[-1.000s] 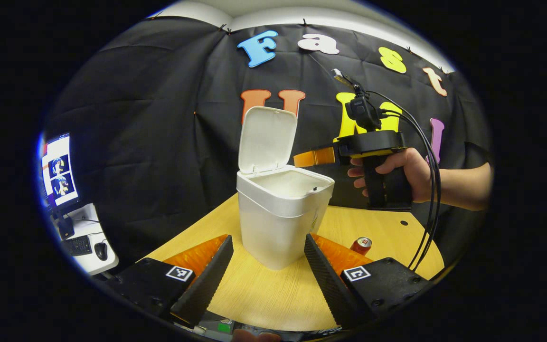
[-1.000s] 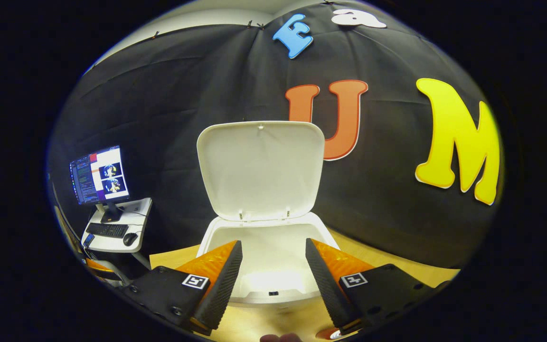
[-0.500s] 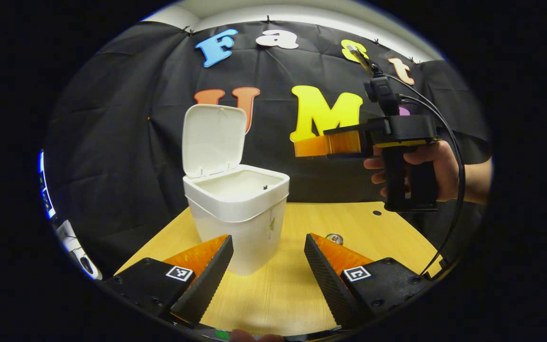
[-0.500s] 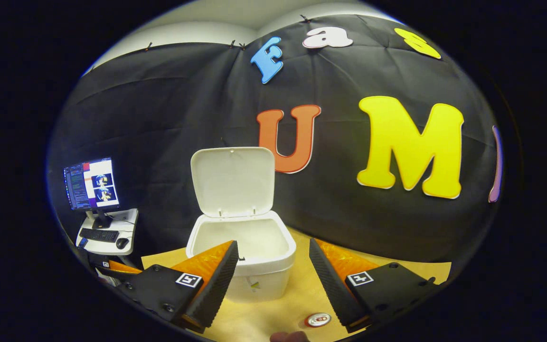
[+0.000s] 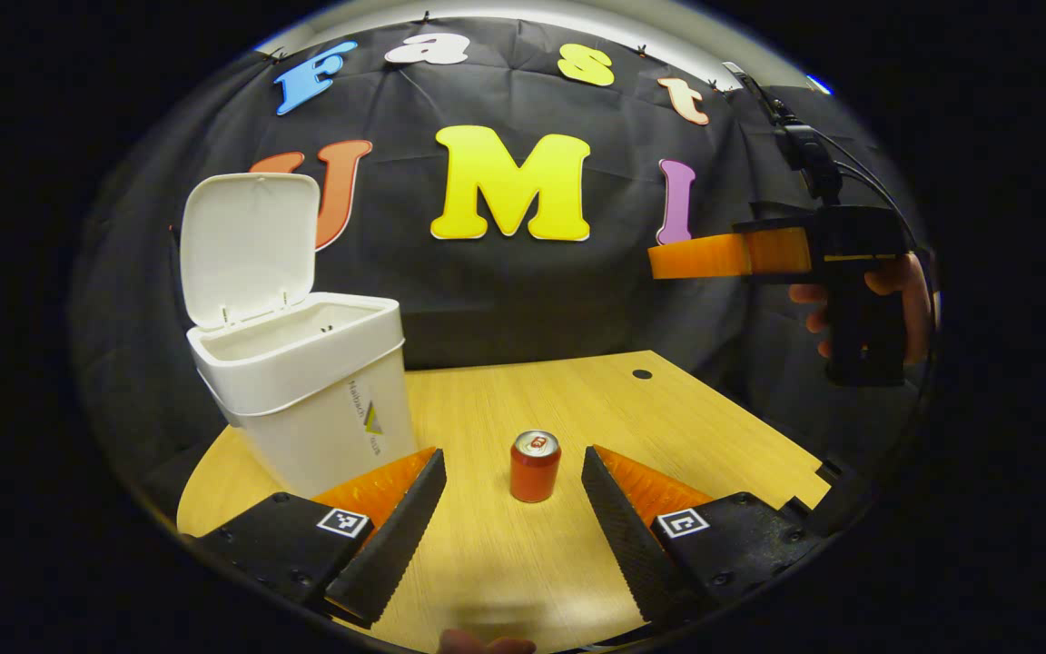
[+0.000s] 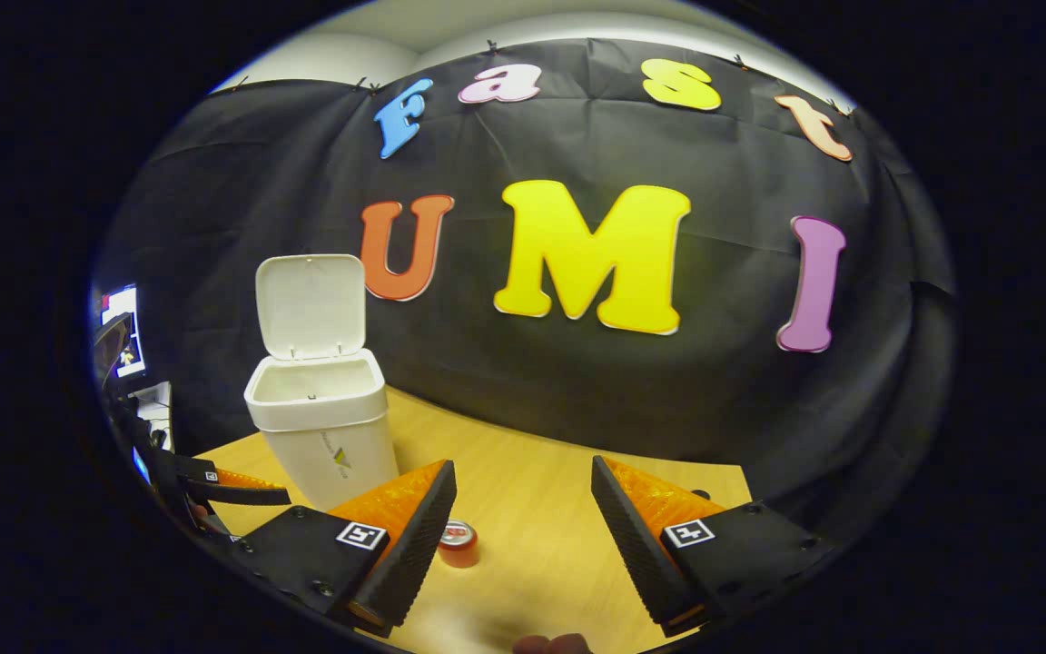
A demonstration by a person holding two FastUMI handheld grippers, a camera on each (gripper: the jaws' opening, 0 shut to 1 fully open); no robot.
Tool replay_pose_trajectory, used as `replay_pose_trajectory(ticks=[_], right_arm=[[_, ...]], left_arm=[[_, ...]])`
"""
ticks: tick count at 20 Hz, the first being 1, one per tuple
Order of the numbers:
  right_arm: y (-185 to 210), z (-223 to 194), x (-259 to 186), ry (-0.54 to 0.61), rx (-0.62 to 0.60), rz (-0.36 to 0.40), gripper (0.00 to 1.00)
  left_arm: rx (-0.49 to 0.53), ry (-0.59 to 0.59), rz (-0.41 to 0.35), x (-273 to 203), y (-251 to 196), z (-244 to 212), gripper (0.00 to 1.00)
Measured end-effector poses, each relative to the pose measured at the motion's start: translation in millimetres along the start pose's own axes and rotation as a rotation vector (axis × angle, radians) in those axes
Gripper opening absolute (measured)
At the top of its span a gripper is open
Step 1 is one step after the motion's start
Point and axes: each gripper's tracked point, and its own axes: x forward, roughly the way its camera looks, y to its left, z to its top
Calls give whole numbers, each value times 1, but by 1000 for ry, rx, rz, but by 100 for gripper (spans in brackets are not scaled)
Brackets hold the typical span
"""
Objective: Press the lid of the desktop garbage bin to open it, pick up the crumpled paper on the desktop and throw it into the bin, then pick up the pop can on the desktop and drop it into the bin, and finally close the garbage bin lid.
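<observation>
Your left claw (image 5: 512, 522) is wide and empty; the can (image 5: 535, 466) stands upright on the surface (image 5: 668, 418) just ahead between its fingers. Ease forward, centre it, close gently. The right claw (image 6: 523, 536) also gapes.

Light wood-grain tabletop (image 5: 668, 427), its far edge meeting the booth's black cloth wall; a small dark round hole (image 5: 642, 373) near the far right corner; white garbage bin (image 5: 305, 381) standing upright on the left part, its lid (image 5: 249, 245) raised at the back; red pop can (image 5: 535, 466) upright near the middle, to the right of the bin and apart from it.
</observation>
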Motion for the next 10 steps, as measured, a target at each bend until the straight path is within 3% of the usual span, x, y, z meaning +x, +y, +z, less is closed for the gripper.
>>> replay_pose_trajectory(ticks=[4,10], right_arm=[[-48,-32,-29,50,23,-117,95],[-94,-88,-63,152,36,-237,95]], left_arm=[[9,-6,3,35,-13,-17,99],[-60,43,13,91,-24,-59,99]])
